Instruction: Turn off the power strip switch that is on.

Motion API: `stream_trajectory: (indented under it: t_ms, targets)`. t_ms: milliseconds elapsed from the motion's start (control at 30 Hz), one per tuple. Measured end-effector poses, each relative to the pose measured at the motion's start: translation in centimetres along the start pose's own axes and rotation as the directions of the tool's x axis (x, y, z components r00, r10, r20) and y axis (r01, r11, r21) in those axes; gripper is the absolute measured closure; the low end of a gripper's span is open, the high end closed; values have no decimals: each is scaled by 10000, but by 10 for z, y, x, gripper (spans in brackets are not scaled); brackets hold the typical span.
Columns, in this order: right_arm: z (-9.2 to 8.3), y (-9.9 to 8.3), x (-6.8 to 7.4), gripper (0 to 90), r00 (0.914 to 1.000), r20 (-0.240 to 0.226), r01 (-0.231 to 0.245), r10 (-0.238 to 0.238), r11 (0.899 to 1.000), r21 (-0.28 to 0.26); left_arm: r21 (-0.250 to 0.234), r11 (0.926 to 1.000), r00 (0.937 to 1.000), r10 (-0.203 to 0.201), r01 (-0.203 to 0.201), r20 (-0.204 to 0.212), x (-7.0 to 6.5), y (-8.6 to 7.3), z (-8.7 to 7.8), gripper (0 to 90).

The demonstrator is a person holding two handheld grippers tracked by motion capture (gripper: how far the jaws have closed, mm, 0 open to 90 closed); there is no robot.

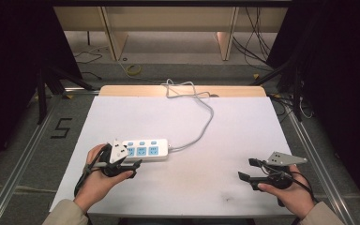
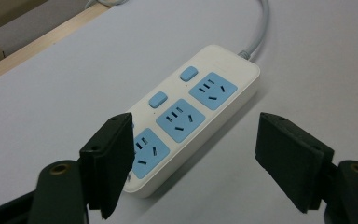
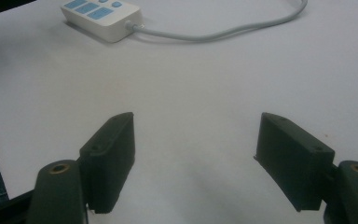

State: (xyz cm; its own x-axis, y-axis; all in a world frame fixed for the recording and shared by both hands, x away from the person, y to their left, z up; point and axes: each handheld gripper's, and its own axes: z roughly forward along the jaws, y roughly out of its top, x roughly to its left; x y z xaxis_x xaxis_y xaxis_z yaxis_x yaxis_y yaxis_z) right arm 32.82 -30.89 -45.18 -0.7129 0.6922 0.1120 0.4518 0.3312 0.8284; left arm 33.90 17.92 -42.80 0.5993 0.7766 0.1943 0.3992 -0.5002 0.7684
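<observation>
— Where does the power strip (image 1: 145, 150) lie?

— Flat on the white counter (image 1: 225, 140), left of centre and toward the person's side. It is white with three blue sockets in a row and small blue switches beside them. Its grey cord (image 1: 201, 126) leaves the right end, curves across the counter and loops over the far wooden edge.

— And the left hand-held gripper (image 1: 122, 164)?

— Right at the strip's left end. In the left gripper view its jaws stand wide apart, gripping nothing. One jaw overlaps the nearest socket of the power strip (image 2: 186, 114); whether it touches the casing I cannot tell. The other jaw hangs over bare counter beside the strip.

— The right one?

— The right hand-held gripper (image 1: 249, 169) is held near the counter's right front corner, well apart from the strip, a grey three-cornered plate on top. Its jaws are also spread wide and empty over bare counter. In the right gripper view the power strip (image 3: 100, 14) sits far off at the upper left, its cord (image 3: 233, 30) trailing right.

— Beyond the counter?

— Grey floor with a black "5" mark (image 1: 61, 127) to the left.
</observation>
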Motion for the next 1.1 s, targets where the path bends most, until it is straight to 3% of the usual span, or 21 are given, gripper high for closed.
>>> stream_trajectory:
  t_ms: [567,1100]
  targets:
    - [-1,0,-1,286,10000,41,4,-4,10000,-5,-84,9981,9973,-618,615,-386,7,-27,-8,283]
    - [-1,-1,-3,285,10000,3,-45,45,10000,2,82,9989,9981,-451,455,-414,6,-29,-3,282]
